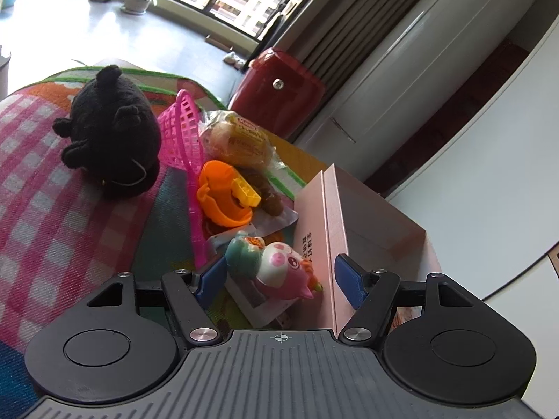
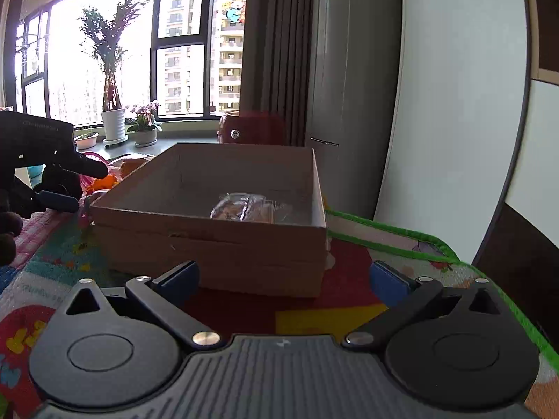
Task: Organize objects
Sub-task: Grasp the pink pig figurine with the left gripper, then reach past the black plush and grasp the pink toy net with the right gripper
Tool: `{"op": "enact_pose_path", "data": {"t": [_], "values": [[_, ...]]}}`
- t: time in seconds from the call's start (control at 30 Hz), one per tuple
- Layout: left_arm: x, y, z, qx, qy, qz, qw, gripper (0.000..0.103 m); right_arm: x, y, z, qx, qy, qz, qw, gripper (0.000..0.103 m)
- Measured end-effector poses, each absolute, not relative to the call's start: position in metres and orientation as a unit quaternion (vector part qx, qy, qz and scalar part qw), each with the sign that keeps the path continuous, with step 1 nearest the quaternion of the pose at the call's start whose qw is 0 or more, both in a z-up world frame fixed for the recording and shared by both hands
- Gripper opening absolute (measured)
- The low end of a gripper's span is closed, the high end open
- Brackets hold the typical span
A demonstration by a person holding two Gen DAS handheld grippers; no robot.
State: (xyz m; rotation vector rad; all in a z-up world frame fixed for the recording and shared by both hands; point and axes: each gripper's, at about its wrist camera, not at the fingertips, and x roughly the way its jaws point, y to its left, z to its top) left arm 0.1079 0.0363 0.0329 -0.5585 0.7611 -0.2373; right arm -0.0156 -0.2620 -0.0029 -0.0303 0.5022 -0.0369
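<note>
The sorting looks barely begun. In the right wrist view the cardboard box (image 2: 223,223) holds only one clear-wrapped packet (image 2: 241,207), resting on its floor toward the far right side. Everything else is outside the box on the play mat (image 1: 70,188): a black plush toy (image 1: 111,132) at about 10 o'clock from the left gripper (image 1: 281,276), a pink mesh paddle (image 1: 185,139) and a bagged bun (image 1: 241,141) at about 11 o'clock, an orange toy with a yellow piece (image 1: 223,195) just nearer, and a pig figurine (image 1: 276,265).

The left gripper's blue pads stand apart and empty. The pig figurine lies between them, close to the left pad, on top of a flat card; whether that pad touches it cannot be told. The box wall rises just at 1 o'clock, beside the right pad. Judging from this, the pig is probably the next pick.

The right gripper (image 2: 291,277) is also spread wide and empty, low over the mat, with the box straight ahead at 12 o'clock, near but apart.
</note>
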Motion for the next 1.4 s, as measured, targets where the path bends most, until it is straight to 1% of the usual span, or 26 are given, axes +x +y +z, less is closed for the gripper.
{"op": "enact_pose_path", "data": {"t": [0.03,0.23,0.33,0.4,0.47,0.5,0.53,0.7,0.8,0.93,1.0,1.1,1.23,1.33,1.4], "values": [[0.11,0.035,0.032,-0.271,0.37,-0.108,0.882,0.073,-0.012,-0.264,-0.005,-0.009,0.259,-0.024,0.966,0.103],[0.127,0.024,0.024,-0.271,0.384,-0.059,0.881,0.073,-0.008,-0.271,-0.005,0.015,0.263,-0.036,0.964,0.103],[0.131,0.02,0.019,-0.256,0.389,-0.051,0.884,0.075,-0.01,-0.271,-0.005,0.016,0.259,-0.037,0.965,0.103],[0.126,0.022,0.019,-0.253,0.382,-0.057,0.887,0.072,-0.011,-0.272,-0.005,0.02,0.256,-0.04,0.966,0.103],[0.118,0.026,0.021,-0.249,0.376,-0.071,0.89,0.061,-0.012,-0.273,-0.005,0.023,0.254,-0.04,0.966,0.103],[0.114,0.028,0.022,-0.248,0.374,-0.081,0.89,0.057,-0.011,-0.273,-0.005,0.024,0.253,-0.04,0.966,0.103],[0.108,0.032,0.023,-0.25,0.372,-0.091,0.889,0.046,-0.011,-0.273,-0.005,0.024,0.254,-0.041,0.966,0.103],[0.081,0.043,0.029,-0.219,0.369,-0.137,0.893,0.045,-0.014,-0.274,-0.004,0.025,0.255,-0.041,0.966,0.103],[0.062,0.049,0.032,-0.192,0.381,-0.168,0.888,0.045,-0.014,-0.274,-0.004,0.025,0.255,-0.041,0.966,0.103],[0.032,0.056,0.037,-0.134,0.386,-0.189,0.893,0.045,-0.012,-0.274,-0.005,0.023,0.256,-0.04,0.966,0.103],[0.016,0.06,0.039,-0.091,0.374,-0.172,0.907,0.045,-0.012,-0.271,-0.004,0.019,0.257,-0.04,0.965,0.103],[0.002,0.076,0.038,-0.064,0.36,-0.144,0.919,0.045,-0.012,-0.263,0.002,0.013,0.258,-0.015,0.966,0.103],[-0.009,0.092,0.03,-0.006,0.337,-0.057,0.94,0.045,-0.005,-0.229,0.031,-0.006,0.251,0.054,0.967,0.103],[-0.012,0.105,0.023,-0.03,0.329,-0.06,0.942,0.045,0.011,-0.195,0.053,-0.033,0.246,0.097,0.964,0.103],[-0.013,0.111,0.017,-0.053,0.326,-0.074,0.941,0.044,0.032,-0.169,0.066,-0.032,0.267,0.138,0.953,0.103]]}}
